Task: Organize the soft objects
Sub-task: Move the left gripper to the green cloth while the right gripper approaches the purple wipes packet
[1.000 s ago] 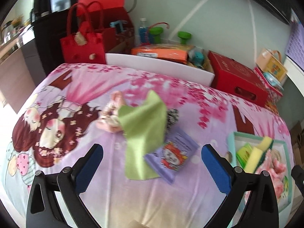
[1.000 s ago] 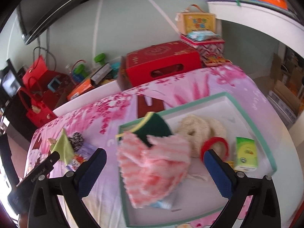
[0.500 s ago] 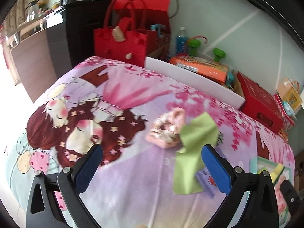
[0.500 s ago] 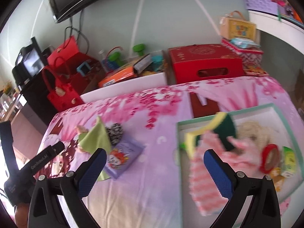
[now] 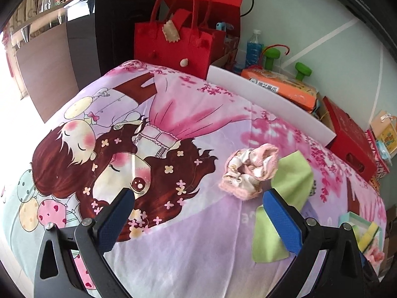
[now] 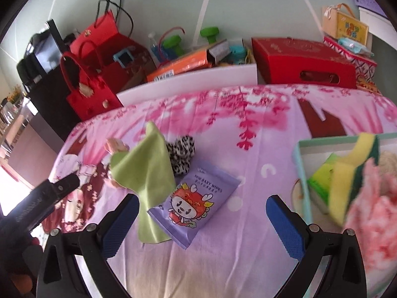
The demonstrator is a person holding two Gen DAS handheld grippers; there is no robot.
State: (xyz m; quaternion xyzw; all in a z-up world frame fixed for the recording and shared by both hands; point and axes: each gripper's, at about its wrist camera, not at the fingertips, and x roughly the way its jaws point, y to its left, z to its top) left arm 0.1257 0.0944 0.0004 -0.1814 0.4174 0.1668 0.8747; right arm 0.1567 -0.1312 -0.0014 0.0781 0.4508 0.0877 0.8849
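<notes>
Both grippers are held wide apart over the bed with nothing between their blue pads. Between the fingers of the right gripper (image 6: 202, 221) a purple pack of baby wipes (image 6: 196, 204) is framed, lying flat on the printed bedspread (image 6: 260, 149), with one corner tucked under a green cloth (image 6: 146, 173) that is bunched into a standing peak. Just behind the cloth a spotted black-and-white scrunchie (image 6: 181, 155) is seen, and a pink frilled fabric piece (image 6: 115, 146) peeks out at the cloth's far side. To the right, a teal-rimmed tray (image 6: 301, 168) is already loaded with a yellow-and-green sponge (image 6: 347, 173) and a fluffy pink item (image 6: 372, 206), the latter blurred.

The left gripper (image 5: 198, 219) is pointed at open bedspread, with the pink frilled fabric piece (image 5: 250, 171) just ahead of its right finger and the green cloth (image 5: 290, 181) partly hidden behind that finger.

All the loose pieces are judged light and limp. The cloth is expected to collapse and drape when lifted, so its raised peak is probably the best place for a pinch. The wipes pack is likely slick and slightly squashy; a grip across a free edge, clear of the cloth, seems safest. The scrunchie can be taken anywhere on its ring.
</notes>
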